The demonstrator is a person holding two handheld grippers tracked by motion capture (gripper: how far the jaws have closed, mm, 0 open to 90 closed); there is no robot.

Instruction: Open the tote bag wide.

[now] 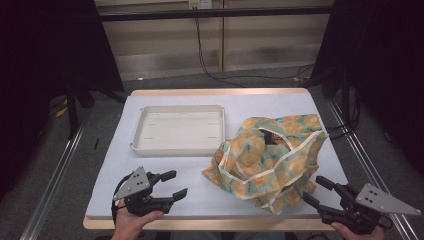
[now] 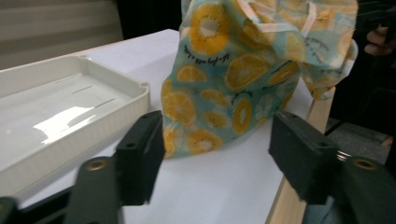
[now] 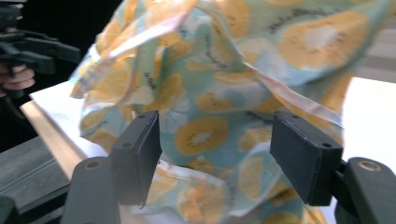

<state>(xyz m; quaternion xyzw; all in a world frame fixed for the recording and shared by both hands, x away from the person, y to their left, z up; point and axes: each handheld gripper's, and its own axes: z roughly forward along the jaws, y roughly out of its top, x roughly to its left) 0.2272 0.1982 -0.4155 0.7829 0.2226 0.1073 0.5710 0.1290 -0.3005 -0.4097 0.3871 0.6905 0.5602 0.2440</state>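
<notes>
Bag (image 1: 267, 160) sat crumpled on right half of table (image 1: 165, 192), just right of tray (image 1: 178, 130), near front edge. Looked like thin printed cloth, soft and floppy, light itself; slumped but bulged, so probably held something inside, contents hidden apart from a dark bit at the mouth. Judged likely to sag and shift when lifted, not fragile, not slippery. Pale strap loops (image 1: 280, 159) lay across top and front; best hold judged there or at a bunched fold near the rim, pinching cloth flat between jaws. Left gripper (image 1: 174, 186) hovered at front left, jaws spread wide, gripping nothing, well apart from bag. Right gripper (image 1: 319, 190) hovered at front right corner, jaws also spread, empty, just beside bag's near corner, cloth (image 3: 210, 135) close ahead of its jaws.
</notes>
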